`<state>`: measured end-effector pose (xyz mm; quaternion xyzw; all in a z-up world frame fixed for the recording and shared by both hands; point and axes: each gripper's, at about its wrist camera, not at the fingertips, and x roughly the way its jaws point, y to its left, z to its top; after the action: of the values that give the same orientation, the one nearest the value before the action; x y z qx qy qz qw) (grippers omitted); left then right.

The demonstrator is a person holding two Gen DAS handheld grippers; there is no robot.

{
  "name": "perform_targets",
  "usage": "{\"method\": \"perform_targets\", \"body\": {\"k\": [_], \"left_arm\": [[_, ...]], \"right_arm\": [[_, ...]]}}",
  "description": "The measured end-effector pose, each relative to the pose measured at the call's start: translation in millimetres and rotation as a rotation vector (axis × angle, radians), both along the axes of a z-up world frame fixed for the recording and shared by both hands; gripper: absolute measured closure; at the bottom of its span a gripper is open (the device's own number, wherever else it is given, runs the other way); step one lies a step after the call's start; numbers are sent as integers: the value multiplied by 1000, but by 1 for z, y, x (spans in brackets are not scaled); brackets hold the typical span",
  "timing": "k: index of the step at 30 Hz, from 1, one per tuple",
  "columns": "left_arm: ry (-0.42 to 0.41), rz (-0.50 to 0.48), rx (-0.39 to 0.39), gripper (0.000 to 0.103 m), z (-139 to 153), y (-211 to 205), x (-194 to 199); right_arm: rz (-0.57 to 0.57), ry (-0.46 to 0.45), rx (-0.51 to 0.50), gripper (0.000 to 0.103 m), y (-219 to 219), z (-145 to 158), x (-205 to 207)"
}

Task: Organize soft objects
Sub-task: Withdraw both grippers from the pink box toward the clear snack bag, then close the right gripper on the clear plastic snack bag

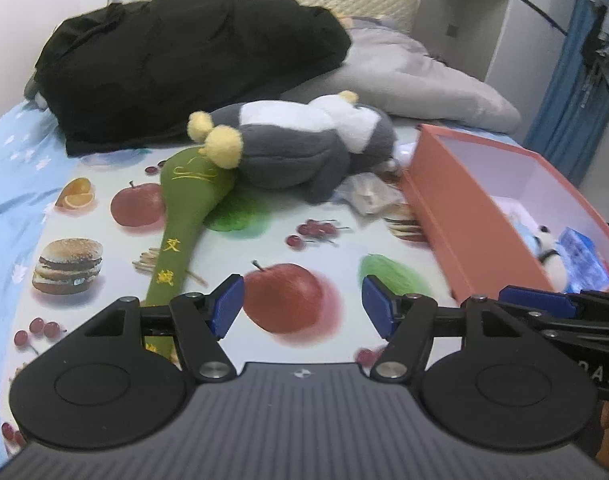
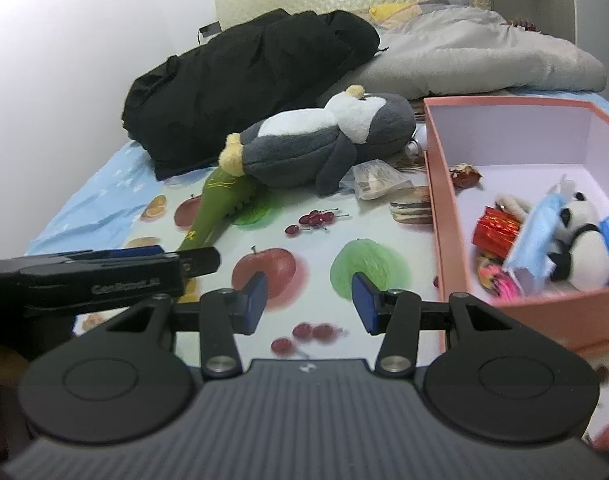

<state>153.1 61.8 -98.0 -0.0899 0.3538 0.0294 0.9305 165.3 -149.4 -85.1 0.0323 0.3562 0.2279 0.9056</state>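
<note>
Penguin plush (image 1: 296, 144), gray and white with yellow feet, lies on its side. Left gripper (image 1: 302, 306) and right gripper (image 2: 309, 300) both gape, holding nothing.

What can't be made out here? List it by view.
- Left wrist: pink box contents mostly hidden by its near wall and the frame edge.
- Both views: small plastic packet too blurred to identify.
- Right wrist: green mallet handle hidden behind the left gripper.
- Both views: penguin toy face turned away.

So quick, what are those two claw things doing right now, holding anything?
Left gripper: open, holding nothing.
Right gripper: open, holding nothing.
</note>
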Motion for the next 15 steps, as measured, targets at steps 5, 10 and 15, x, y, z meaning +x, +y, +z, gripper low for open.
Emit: {"method": "perform_targets", "body": {"k": [5,10,15], "left_arm": [[21,31,-20,33,-19,17,30],[39,44,-39,33,-38,26,61],[45,52,-55,33,-54,33,87]], "right_arm": [[-7,10,-20,54,15,-20,38],[-29,1,-54,54,30,-40,79],[-63,-18,-87,54,44,-61,119]]}}
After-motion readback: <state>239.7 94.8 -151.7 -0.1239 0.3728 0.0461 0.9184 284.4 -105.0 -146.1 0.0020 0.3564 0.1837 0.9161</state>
